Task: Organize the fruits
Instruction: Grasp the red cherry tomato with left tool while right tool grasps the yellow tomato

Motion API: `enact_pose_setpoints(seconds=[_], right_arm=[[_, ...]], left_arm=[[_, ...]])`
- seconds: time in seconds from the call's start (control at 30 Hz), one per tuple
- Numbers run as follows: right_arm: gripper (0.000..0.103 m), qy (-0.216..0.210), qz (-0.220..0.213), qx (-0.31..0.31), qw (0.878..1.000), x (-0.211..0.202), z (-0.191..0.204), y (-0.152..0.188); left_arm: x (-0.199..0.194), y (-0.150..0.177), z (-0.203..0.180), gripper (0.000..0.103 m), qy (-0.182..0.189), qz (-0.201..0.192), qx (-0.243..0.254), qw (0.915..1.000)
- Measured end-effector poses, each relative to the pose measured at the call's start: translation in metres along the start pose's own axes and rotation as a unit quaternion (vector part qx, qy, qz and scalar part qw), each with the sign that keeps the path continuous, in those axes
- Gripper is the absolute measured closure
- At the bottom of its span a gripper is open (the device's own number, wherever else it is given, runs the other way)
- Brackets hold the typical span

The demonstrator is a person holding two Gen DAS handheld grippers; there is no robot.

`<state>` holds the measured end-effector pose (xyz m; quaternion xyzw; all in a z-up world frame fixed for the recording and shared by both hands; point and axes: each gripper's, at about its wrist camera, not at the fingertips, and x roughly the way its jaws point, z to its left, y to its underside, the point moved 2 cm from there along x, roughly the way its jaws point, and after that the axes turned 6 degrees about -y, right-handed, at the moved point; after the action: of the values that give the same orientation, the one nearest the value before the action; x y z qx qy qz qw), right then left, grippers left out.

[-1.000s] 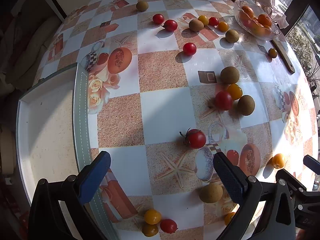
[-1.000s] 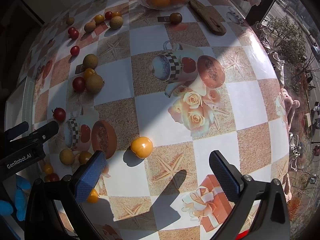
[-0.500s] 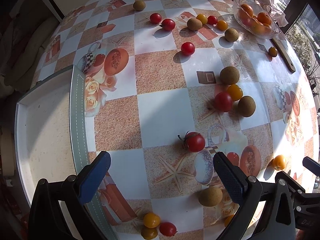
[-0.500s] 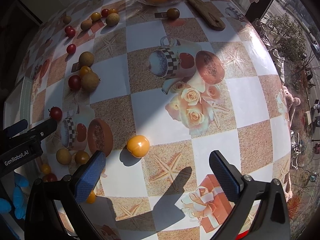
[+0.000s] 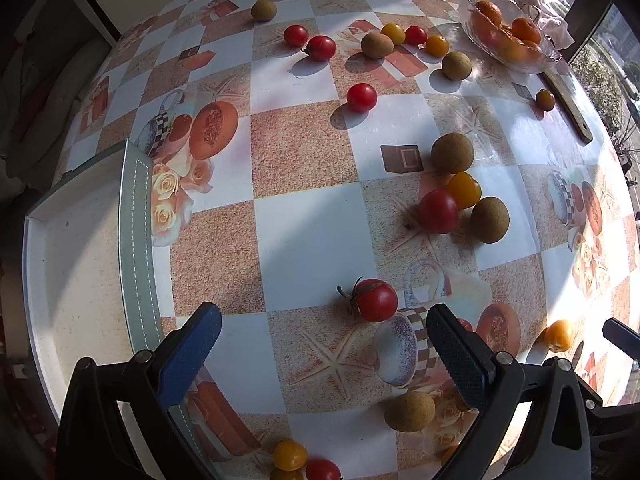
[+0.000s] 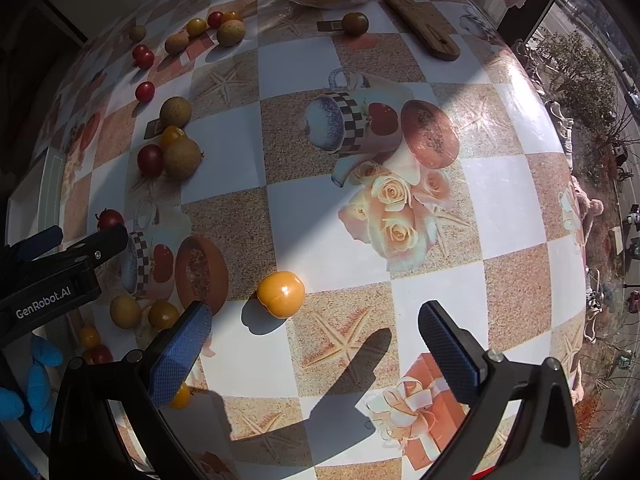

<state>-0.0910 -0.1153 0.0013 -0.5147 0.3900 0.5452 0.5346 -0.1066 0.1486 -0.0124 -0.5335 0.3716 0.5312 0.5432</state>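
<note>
Fingers (image 5: 456,354) of the left gripper (image 5: 320,344) spread wide and empty above the counter (image 5: 312,240); likewise spread and empty on the right gripper (image 6: 312,344).

Best handled by lowering straight over one fruit, centring it between the pads before closing, and squeezing gently to avoid bruising or rolling it into neighbours.

For the left: red stemmed tomato (image 5: 375,300) lying at about 1 o'clock from the gap, just ahead, nearer the right pad, not yet between the fingers. White tray (image 5: 76,264) at 9 o'clock, seemingly the drop spot.

For the right: orange tomato (image 6: 281,294) at about 11 o'clock, just ahead, nearer the left pad (image 6: 180,354), untouched.
</note>
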Motion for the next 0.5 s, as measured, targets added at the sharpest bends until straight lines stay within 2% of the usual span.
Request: enact_pose_setpoints(seconds=[0.2, 0.23, 0.3, 0.37, 0.5], right_arm=[[0.002, 0.004, -0.006, -0.014, 1.000, 0.006, 0.007, -0.001], [0.004, 0.004, -0.007, -0.017, 1.000, 0.007, 0.009, -0.001], [0.015, 0.001, -0.006, -0.021, 1.000, 0.010, 0.014, -0.002], [0.025, -0.004, 0.000, -0.023, 1.000, 0.016, 0.019, -0.002], [0.034, -0.002, 0.000, -0.037, 0.999, 0.022, 0.032, 0.000]], left_arm=[[0.006, -0.011, -0.023, 0.000, -0.003, -0.011, 0.013, 0.9999], [0.006, -0.010, -0.024, 0.007, -0.003, -0.014, 0.016, 0.9998], [0.009, -0.011, -0.031, 0.016, -0.003, -0.008, 0.024, 0.9997], [0.008, -0.011, -0.037, 0.017, 0.002, -0.009, 0.021, 0.9997], [0.006, -0.014, -0.047, 0.033, 0.017, -0.010, 0.025, 0.9995]])
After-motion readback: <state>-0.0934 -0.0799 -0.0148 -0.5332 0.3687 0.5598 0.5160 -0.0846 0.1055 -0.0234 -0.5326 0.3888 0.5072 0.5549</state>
